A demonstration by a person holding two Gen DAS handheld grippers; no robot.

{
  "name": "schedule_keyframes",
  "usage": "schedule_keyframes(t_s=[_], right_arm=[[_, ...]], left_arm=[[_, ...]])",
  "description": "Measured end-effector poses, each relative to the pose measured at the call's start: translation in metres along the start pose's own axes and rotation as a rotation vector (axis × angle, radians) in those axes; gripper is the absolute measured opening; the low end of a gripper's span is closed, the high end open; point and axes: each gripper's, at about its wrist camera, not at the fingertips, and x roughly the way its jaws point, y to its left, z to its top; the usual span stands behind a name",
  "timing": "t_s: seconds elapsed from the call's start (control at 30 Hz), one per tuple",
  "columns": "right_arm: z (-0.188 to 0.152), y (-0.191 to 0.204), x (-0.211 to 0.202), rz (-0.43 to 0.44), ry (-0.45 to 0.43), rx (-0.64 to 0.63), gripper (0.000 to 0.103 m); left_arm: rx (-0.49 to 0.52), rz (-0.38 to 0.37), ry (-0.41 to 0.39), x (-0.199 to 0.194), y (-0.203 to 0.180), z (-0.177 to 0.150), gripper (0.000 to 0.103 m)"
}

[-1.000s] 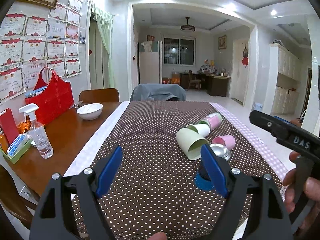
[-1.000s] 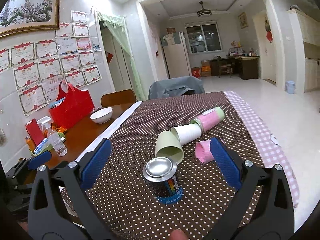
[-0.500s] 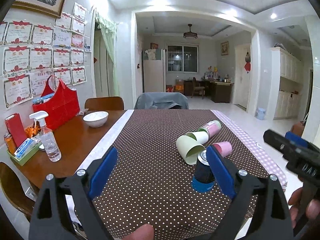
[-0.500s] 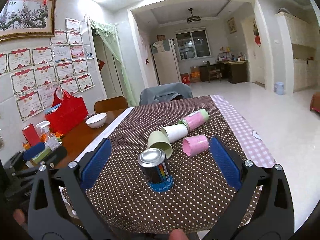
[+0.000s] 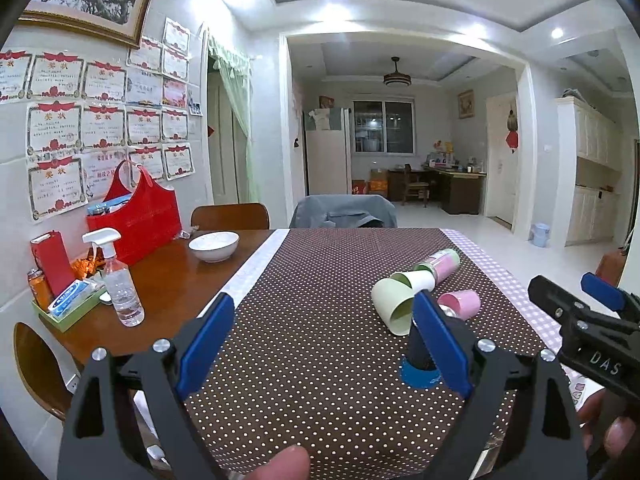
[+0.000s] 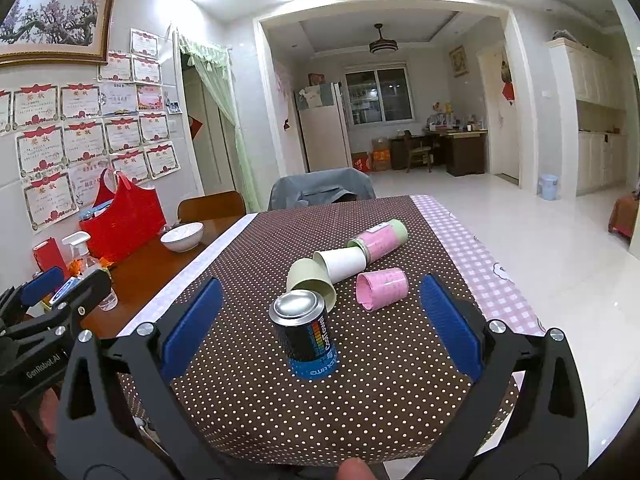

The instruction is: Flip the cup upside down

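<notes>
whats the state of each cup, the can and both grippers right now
black can: standing, blue cap end down
green cup: on its side
white cup: on its side
pink cup: on its side
pink bottle: lying down
left gripper: open, empty
right gripper: open, empty

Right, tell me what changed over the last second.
Both grippers, left and right, backed away from the table and rose slightly, jaws open, holding nothing. The black-and-blue can stays upright; the green, white and pink cups still lie sideways.
</notes>
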Motion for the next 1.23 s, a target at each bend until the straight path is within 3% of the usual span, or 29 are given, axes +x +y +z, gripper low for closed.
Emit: schedule_keyframes(t_s=[0.7, 1.23], right_arm=[[-0.0004, 0.0035, -0.0004, -0.013, -0.009, -0.019, 0.097], [-0.0009, 0.0056, 0.0014, -0.008, -0.011, -0.022, 0.097]], left_arm=[[0.003, 0.016, 0.01, -0.002, -0.0015, -0.0023, 0.089], [-0.007, -0.02, 0.005, -0.003, -0.0012, -0.0033, 0.089]])
